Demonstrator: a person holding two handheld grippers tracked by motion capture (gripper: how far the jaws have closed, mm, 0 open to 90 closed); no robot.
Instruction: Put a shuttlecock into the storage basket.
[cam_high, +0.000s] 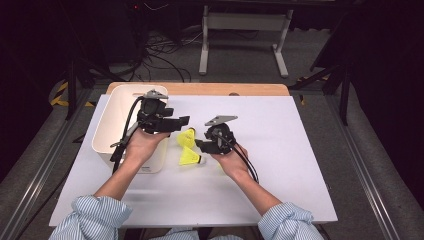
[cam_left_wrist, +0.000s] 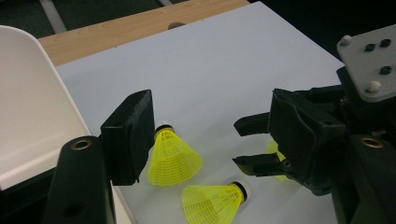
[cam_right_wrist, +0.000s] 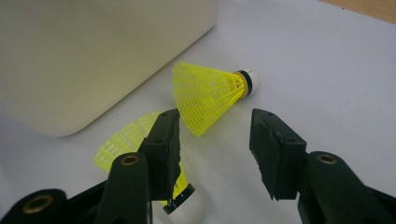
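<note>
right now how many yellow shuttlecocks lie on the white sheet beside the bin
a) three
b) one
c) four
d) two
d: the high view shows two, the farther shuttlecock and the nearer shuttlecock, both on the sheet right of the white bin.

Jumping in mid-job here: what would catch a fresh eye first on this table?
The two bright yellow shuttlecocks on the white table sheet stand out: one lies nearer the white bin, the other just in front of it. The right gripper points at them with open jaws and nothing between its pads, while the left gripper hovers open beside the bin's edge.
</note>
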